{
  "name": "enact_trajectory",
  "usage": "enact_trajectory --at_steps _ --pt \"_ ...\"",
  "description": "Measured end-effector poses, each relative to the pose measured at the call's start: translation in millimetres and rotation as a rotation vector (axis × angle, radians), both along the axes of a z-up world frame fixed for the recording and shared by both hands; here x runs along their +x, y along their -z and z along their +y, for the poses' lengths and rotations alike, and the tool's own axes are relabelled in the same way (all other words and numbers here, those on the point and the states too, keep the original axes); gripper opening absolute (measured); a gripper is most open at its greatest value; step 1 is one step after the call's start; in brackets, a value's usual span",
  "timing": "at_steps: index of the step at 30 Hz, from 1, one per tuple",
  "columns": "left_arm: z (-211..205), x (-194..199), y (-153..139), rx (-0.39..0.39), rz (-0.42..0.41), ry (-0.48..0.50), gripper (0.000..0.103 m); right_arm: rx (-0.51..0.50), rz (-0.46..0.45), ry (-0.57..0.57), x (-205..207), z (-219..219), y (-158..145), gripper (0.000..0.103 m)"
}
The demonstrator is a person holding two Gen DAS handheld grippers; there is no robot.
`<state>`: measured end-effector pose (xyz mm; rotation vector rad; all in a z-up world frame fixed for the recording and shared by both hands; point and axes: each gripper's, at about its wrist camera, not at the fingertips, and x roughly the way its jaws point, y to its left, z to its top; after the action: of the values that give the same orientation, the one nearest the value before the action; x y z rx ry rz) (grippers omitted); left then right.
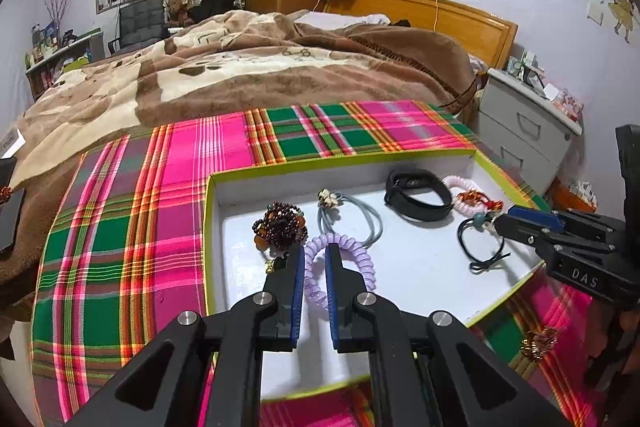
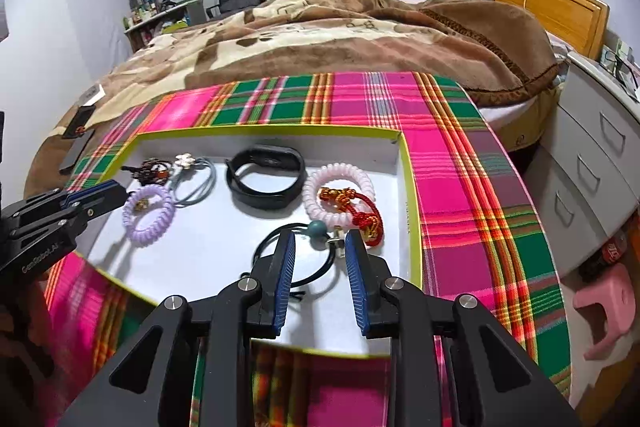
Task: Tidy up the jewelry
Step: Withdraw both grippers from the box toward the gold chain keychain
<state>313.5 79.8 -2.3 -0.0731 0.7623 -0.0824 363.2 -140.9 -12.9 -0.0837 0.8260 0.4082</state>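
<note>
A shallow white box with a yellow-green rim (image 1: 208,227) (image 2: 412,207) lies on plaid cloth and holds the jewelry. My left gripper (image 1: 315,253) (image 2: 122,193) is at its front left, jaws narrow, shut on one side of a purple coil hair tie (image 1: 360,259) (image 2: 148,215). My right gripper (image 2: 320,239) (image 1: 498,223) stands open over a black hair tie with a teal bead (image 2: 319,228) (image 1: 480,243), and its pads do not touch it. Further back lie a dark bead bracelet (image 1: 280,223), a grey flower tie (image 1: 352,219), a black wristband (image 2: 264,179) and a pink coil tie (image 2: 320,183) with a red-gold knot (image 2: 360,211).
The plaid cloth (image 1: 160,187) covers a bed with a brown blanket (image 1: 240,75) behind. A gold-red trinket (image 1: 540,343) lies on the cloth outside the box's front right. Grey drawers (image 2: 592,155) and a pink stool (image 2: 600,307) stand to the right. Dark flat objects (image 2: 78,147) lie at left.
</note>
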Motion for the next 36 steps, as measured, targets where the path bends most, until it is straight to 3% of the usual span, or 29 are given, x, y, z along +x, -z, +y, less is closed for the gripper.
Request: enact_trajectory --at_steps 16,36 --pt "-5 -55 -25 0.006 -0.074 -0.015 0.01 0.05 -0.063 -0.039 -56 -13 -27 0.027" --pt "-22 -128 -30 -0.003 -0.105 -0.006 0.01 0.091 -0.049 -0.015 -118 -47 -22 0.028"
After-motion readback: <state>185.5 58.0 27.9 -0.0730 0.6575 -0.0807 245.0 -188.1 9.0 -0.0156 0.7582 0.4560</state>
